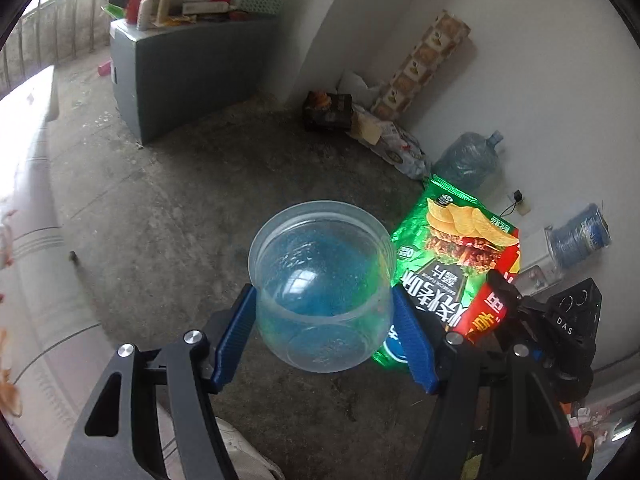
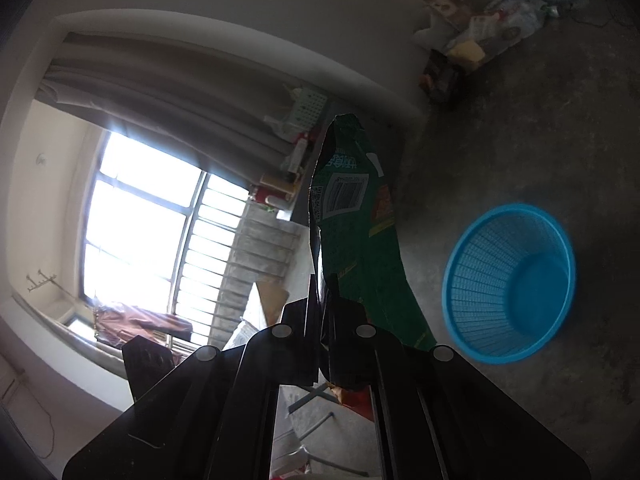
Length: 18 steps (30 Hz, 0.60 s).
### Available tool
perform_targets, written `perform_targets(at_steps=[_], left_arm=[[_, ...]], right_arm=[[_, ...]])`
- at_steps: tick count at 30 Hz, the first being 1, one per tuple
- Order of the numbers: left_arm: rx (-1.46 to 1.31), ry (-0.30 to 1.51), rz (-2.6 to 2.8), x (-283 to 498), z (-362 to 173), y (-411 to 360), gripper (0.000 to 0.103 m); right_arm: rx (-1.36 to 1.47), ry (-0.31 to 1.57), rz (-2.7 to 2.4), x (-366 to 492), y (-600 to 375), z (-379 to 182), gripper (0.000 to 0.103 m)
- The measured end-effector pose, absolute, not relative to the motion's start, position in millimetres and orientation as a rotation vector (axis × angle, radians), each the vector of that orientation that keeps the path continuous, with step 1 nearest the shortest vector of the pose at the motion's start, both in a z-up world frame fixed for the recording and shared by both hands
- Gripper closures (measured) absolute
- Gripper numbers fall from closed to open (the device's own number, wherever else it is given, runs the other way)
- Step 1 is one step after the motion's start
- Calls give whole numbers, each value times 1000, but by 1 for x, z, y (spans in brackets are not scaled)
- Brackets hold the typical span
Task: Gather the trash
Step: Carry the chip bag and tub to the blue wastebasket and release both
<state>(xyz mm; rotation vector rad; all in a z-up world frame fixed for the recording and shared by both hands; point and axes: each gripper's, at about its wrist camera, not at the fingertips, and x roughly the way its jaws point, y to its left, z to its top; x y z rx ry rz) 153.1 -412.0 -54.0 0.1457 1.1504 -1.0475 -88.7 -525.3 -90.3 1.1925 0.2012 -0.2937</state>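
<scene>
Left gripper (image 1: 324, 328) clamping a clear plastic cup (image 1: 322, 284) between its blue pads (image 1: 236, 336), both pads pressing on the cup's sides, mouth facing away from the camera, bluish tint showing through the bottom. Cup hanging above the concrete floor (image 1: 180, 208).

Right gripper (image 2: 322, 320) pinching a green chip bag (image 2: 356, 232), jaws closed on its lower edge, bag sticking up past the fingers, barcode side facing the right camera. In the left view, the same bag (image 1: 452, 256) sitting just beside the cup, burger-and-chips print showing.

Blue basket (image 2: 476, 280) standing on the floor to the bag's right, apart from it.
</scene>
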Motion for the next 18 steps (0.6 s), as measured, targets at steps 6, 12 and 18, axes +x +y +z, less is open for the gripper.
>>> perform_targets(at_steps=[6, 12, 18], left_arm=[[249, 1223, -1041, 149, -102, -492, 34], [270, 1326, -964, 154, -136, -520, 20], [230, 1252, -990, 154, -122, -491, 20]], right_arm=[[1205, 295, -434, -60, -549, -138, 96], [1246, 482, -618, -43, -567, -198, 44], [1258, 458, -659, -72, -565, -199, 43]])
